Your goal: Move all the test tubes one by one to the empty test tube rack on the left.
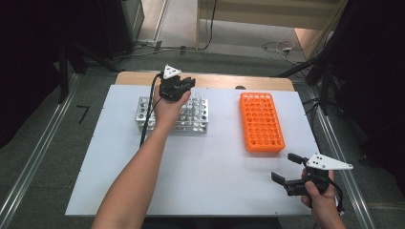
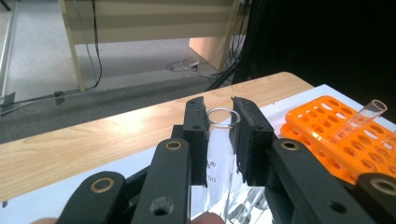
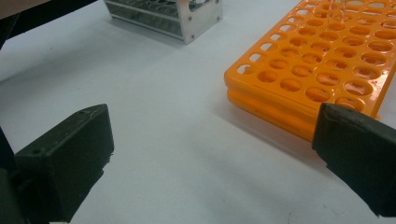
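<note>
At the left of the white table (image 1: 200, 162), a metal rack (image 1: 143, 112) stood with clear tubes in its right-hand cells. The left gripper (image 1: 184, 85) hung over the rack's far right part, its cable trailing down along the forearm. In the left gripper view its jaws were clamped on a clear tube (image 2: 219, 154), one pad on each side just below the rim; the tube stood nearly upright, printed marks showing on its wall, with more glass blurred beneath it. Whether its foot sat in a cell or hung free could not be told.

To the right, well apart from the metal rack, lay an orange rack (image 1: 261, 121), lengthwise toward the table's far edge. In the left gripper view a second tube (image 2: 362, 116) leaned tilted in one of its holes; the right gripper view gave a faint clear shape at the same rack's far end.

Nearest the right front corner, the right gripper (image 1: 284, 168) was held low over the table, pointing left, near the orange rack's near end. Its jaws stood wide apart with nothing between them but bare table.
</note>
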Available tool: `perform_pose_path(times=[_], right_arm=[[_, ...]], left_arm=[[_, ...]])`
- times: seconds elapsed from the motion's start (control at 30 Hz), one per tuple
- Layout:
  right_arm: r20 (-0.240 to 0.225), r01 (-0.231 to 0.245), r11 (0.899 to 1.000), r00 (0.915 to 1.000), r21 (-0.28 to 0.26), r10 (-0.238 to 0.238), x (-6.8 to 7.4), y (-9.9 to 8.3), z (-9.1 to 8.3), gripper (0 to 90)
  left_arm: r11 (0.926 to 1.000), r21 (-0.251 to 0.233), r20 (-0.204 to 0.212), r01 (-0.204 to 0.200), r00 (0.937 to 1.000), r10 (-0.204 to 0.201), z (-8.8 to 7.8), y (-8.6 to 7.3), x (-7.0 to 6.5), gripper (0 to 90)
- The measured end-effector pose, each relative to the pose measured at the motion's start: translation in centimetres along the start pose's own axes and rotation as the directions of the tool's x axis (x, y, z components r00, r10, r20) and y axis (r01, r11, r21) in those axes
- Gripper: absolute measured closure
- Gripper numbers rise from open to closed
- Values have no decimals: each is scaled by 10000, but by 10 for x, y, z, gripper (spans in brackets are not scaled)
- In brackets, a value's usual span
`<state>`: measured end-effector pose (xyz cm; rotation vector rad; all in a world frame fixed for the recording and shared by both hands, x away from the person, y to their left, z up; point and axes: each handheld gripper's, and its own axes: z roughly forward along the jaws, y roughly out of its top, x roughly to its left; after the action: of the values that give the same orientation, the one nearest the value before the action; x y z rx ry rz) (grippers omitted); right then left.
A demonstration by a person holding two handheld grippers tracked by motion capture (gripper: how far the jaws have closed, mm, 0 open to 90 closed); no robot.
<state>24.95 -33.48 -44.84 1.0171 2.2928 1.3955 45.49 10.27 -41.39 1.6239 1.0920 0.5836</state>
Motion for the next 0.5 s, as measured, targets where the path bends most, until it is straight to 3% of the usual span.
perform_pose_path(times=[0.4, 0.5], right_arm=[[-15, 27, 10000, 10000, 0, -27, 0, 0, 0, 0], [-36, 2, 10000, 10000, 19, -2, 1, 0, 0, 0]], left_arm=[[9984, 531, -270, -202, 9994, 217, 1, -7, -3, 757], [9960, 768, -291, -466, 9984, 489, 2, -9, -5, 757]])
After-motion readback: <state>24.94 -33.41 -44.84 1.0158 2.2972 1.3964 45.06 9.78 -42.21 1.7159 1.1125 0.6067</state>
